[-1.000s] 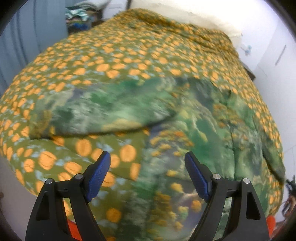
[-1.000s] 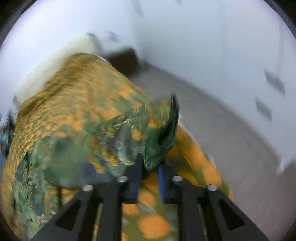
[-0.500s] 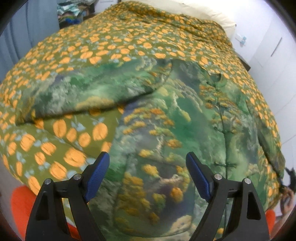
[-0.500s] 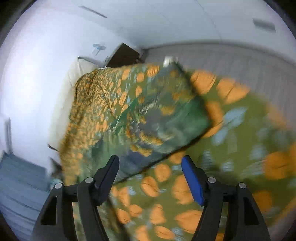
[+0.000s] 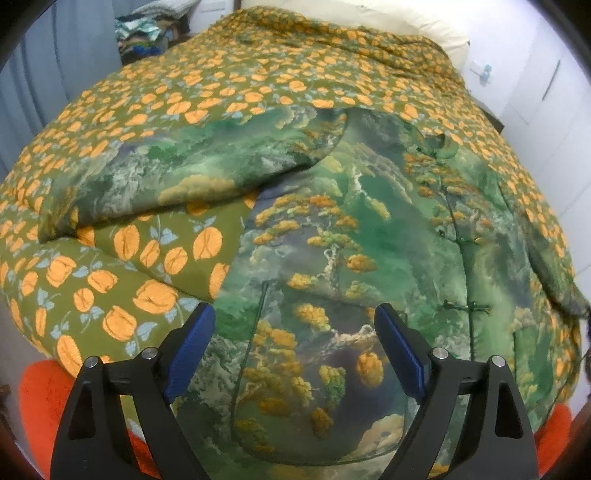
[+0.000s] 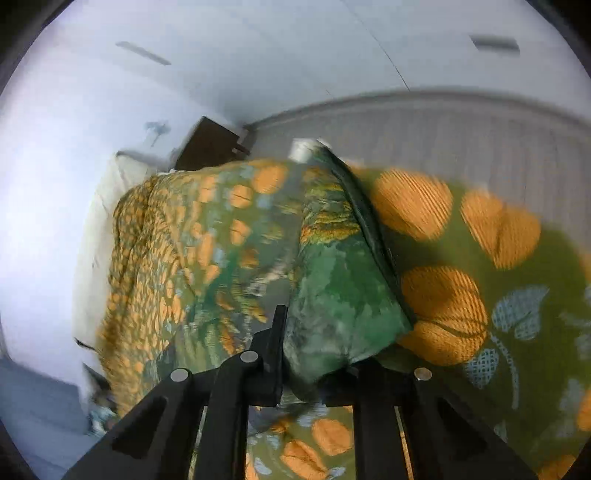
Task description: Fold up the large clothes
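Jaws first: on my left gripper [image 5: 295,349] they stand wide apart and hold nothing, hovering just above the near hem of the green garment [image 5: 351,236]. On my right gripper [image 6: 314,354] they are closed down on a bunched fold of that same garment [image 6: 332,295], the cloth squeezed between them and bulging out ahead; this view is smeared, so I cannot tell which part of the garment that fold is.

Under everything lies a bed, covered by an olive quilt [image 5: 229,77] printed with orange fruit and pale blue leaves. A cream pillow [image 5: 417,29] sits at the head of the bed, against a white wall. Beyond the far left corner of the bed I see a pile of mixed fabrics [image 5: 144,33] beside a grey-blue curtain [image 5: 40,74]. Something bright orange-red [image 5: 40,395] shows below the foot of the bed. In the right wrist view a dark piece of furniture [image 6: 210,146] stands near the head of the bed, with a grey floor [image 6: 461,140] running along the bed's side.

The garment is spread front up over the foot half of the bed, a row of knotted fastenings [image 5: 467,306] running down it. One sleeve [image 5: 184,177] is stretched out toward the left edge of the bed, resting on the quilt.
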### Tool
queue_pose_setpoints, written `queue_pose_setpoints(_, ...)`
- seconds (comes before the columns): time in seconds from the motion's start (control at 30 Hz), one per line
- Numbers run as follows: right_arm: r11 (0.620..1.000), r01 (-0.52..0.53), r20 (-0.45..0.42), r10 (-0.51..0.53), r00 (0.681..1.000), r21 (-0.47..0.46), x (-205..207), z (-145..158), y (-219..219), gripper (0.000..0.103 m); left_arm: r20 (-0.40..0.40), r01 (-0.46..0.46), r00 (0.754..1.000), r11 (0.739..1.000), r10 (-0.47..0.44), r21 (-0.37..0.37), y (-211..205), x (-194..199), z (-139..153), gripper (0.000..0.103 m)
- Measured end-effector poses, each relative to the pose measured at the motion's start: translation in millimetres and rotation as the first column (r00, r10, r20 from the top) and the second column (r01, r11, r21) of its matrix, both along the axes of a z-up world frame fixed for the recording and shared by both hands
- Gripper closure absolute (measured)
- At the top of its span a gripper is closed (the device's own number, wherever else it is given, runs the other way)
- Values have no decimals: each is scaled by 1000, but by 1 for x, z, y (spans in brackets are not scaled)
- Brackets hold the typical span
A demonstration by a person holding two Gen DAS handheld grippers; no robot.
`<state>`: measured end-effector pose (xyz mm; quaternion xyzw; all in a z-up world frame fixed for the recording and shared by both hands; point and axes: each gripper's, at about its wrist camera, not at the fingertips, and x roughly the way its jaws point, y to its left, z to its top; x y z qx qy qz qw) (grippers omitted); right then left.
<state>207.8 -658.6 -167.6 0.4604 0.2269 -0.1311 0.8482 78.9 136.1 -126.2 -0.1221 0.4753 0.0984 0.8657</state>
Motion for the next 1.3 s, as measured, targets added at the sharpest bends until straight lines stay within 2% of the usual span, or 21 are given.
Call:
queue_pose_setpoints(0.1,983,-50,41,58,997,-175,7,63,38,90,35,-1,999,1000,1,14,1,0,1,14)
queue_pose_setpoints(0.2,930,-144,90,184,979,-340,30,131,100,90,51,-13,999,1000,13,-1,6,-2,-7,14)
queue_pose_setpoints(0.23,898,-190,98,247,964,-398,43,156,133,90,49,-15,999,1000,16,-7,7,-2,-10,14)
queue_pose_setpoints(0.3,845,-260,101,343,934,-467,61,184,188,90,46,-22,999,999,23,-29,12,-6,-17,14)
queue_pose_setpoints(0.43,719,-402,72,530,845,-567,111,217,322,90,58,-35,998,998,39,-61,23,-15,-23,14)
queue_pose_setpoints(0.53,642,-476,12,603,798,-601,130,200,401,90,74,-39,996,998,42,-42,28,-20,-25,14)
queue_pose_setpoints(0.57,605,-506,-27,625,780,-614,143,186,435,90,76,-38,996,999,41,-39,29,-21,-26,14)
queue_pose_setpoints(0.67,517,-567,-137,651,747,-641,170,134,499,90,66,-32,997,998,35,-48,31,-23,-29,14)
queue_pose_setpoints(0.77,451,-642,-252,660,708,-620,182,71,544,90,67,-25,997,999,27,-31,31,-25,-30,14)
queue_pose_setpoints(0.87,405,-690,-329,661,674,-599,176,24,561,89,68,-20,998,1000,20,-2,31,-25,-31,14)
queue_pose_setpoints(0.93,383,-724,-370,668,646,-574,176,3,562,79,57,-22,998,1000,22,-9,33,-24,-34,14)
queue_pose_setpoints(0.97,365,-753,-391,684,616,-548,176,-6,561,67,47,-25,999,999,26,-20,35,-23,-36,14)
queue_pose_setpoints(1.0,355,-768,-393,700,596,-533,174,-6,558,49,43,-28,999,999,29,-28,36,-23,-37,14)
queue_pose_setpoints(1.03,335,-786,-379,735,563,-519,164,-4,552,42,42,-31,999,999,33,-34,38,-23,-37,14)
queue_pose_setpoints(1.07,313,-799,-367,761,535,-514,155,0,549,37,45,-36,998,999,38,-40,40,-24,-36,14)
queue_pose_setpoints(1.17,264,-813,-333,814,476,-519,128,21,534,37,58,-54,997,997,57,-52,46,-25,-35,9)
queue_pose_setpoints(1.23,272,-787,-312,809,499,-554,120,40,526,37,64,-70,995,996,73,-55,48,-24,-36,8)
queue_pose_setpoints(1.3,306,-752,-289,788,544,-584,126,58,517,35,55,-80,995,995,83,-56,50,-21,-39,7)
